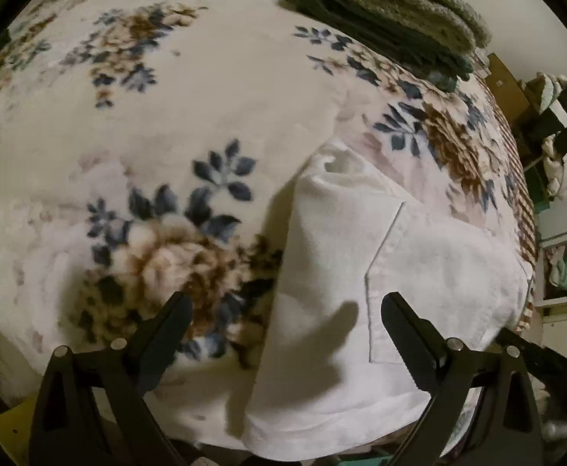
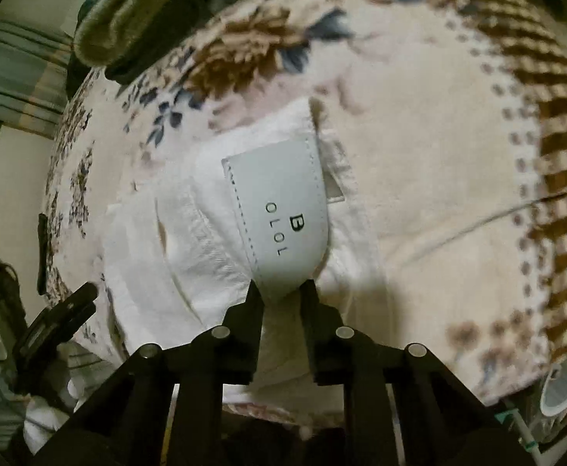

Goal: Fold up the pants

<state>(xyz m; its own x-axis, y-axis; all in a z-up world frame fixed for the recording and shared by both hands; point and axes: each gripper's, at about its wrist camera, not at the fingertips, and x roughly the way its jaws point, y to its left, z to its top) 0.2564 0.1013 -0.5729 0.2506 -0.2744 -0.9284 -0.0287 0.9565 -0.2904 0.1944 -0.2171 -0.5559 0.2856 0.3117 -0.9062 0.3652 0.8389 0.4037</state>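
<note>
Right, from my left wrist camera I see the left gripper (image 1: 285,303) with its fingers spread wide, nothing between them, hanging above the bed. One finger (image 1: 167,334) sits over the floral blanket (image 1: 213,108), the other over the white pants (image 1: 361,256). The pants lie on the blanket toward the right and lower side of this view, with a back pocket (image 1: 438,272) facing up and one straight folded edge running down beside the flower print. A shadow of a finger falls on the cloth just below the pocket.

From my right wrist camera, the right gripper (image 2: 281,287) has its fingers drawn close together and pinching the waistband end of the pants (image 2: 190,240), right at the pale brand patch (image 2: 279,209) whose rounded end sits between the tips. The cloth bulges up from the pinch toward the patch. Beside the pants the cream part of the blanket (image 2: 438,178) spreads to the right, with a brown striped border at its far edge.

At the far side of the bed sits a stack of folded dark clothes topped by a fuzzy green-grey item (image 1: 403,4). The left gripper's body shows at the lower left edge of the right view, well apart from the pinch
</note>
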